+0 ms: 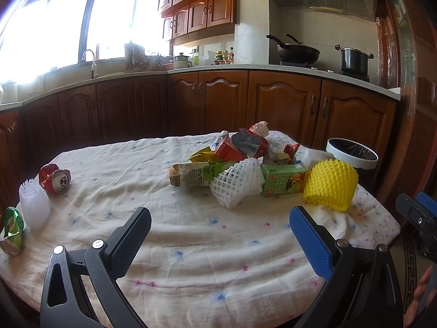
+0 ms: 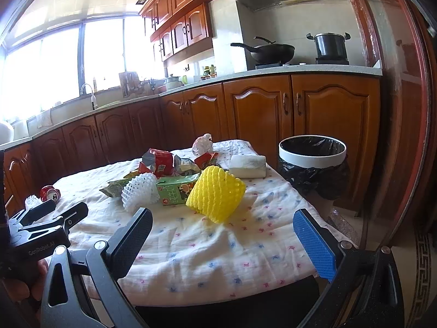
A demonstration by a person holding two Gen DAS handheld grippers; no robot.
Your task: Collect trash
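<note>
Kitchen scene – wood cabinets [image 2: 259,109] run along the back wall under a pale worktop, with a wok [image 1: 299,50] and a black pot [image 1: 354,60] on the stove.

Desk [image 1: 191,246] in the foreground, covered by a white cloth with small blue and pink prints.

Bin [image 2: 312,153] with white rim and black liner stands on the floor just past the desk's far right corner, apart from the trash.

Trash pile sits at the far middle of the desk: yellow foam net [image 2: 215,198] nearest the right side, touching a green drink carton [image 2: 177,191]; white foam net [image 1: 236,183] lies over the carton's left end; a second flattened carton [image 1: 191,173] to its left; red wrappers [image 1: 232,150] and crumpled bags heaped behind. A folded white paper wad [image 2: 247,166] lies between the pile and the bin.

Well apart on the desk's left edge: crushed red can [image 1: 56,179], another white foam net [image 1: 34,206] just beside it, crushed green can [image 1: 12,232] nearest the edge.

Left tool [image 1: 218,229] – spread wide, nothing between the pads, hovering over the near desk edge. Right tool [image 2: 222,232] also spread wide and empty, above the near edge, in line with the yellow foam net.
</note>
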